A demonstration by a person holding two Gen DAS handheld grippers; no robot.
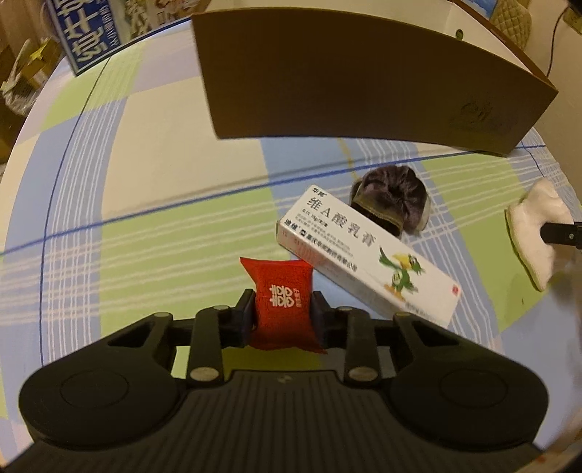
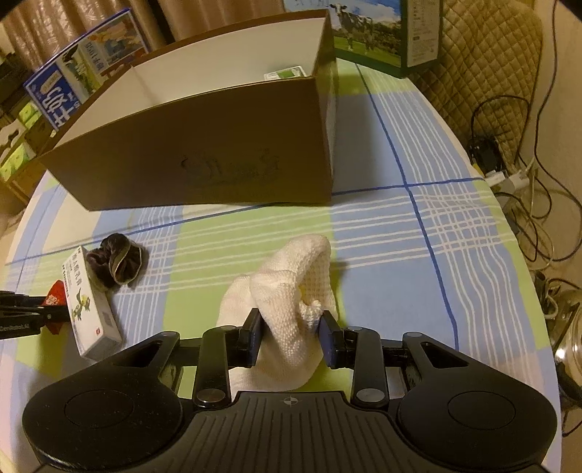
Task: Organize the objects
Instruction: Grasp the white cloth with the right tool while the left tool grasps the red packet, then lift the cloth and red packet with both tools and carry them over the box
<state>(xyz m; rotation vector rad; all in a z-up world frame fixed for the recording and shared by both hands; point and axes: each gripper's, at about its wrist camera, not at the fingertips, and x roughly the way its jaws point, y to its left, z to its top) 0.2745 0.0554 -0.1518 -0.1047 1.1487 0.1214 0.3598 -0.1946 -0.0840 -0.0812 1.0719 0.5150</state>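
My left gripper (image 1: 282,309) is shut on a small red packet (image 1: 280,276) with a white double-happiness sign, low over the checked tablecloth (image 1: 152,225). Just right of it lie a long white ointment box (image 1: 363,254) and a dark velvet scrunchie (image 1: 391,200). My right gripper (image 2: 291,327) is shut on a bunched white knitted cloth (image 2: 291,276), whose lower part rests on the cloth-covered table. An open brown cardboard box (image 2: 203,156) stands behind both grippers. In the right wrist view the ointment box (image 2: 87,302), the scrunchie (image 2: 116,265) and the red packet (image 2: 56,294) sit at the left.
A small green-and-white carton (image 2: 287,74) lies inside the cardboard box. A blue milk carton case (image 2: 62,87) stands behind on the left and a green cow-print case (image 2: 367,32) at the back right. Past the round table's right edge are cables (image 2: 527,182) and a quilted chair (image 2: 491,54).
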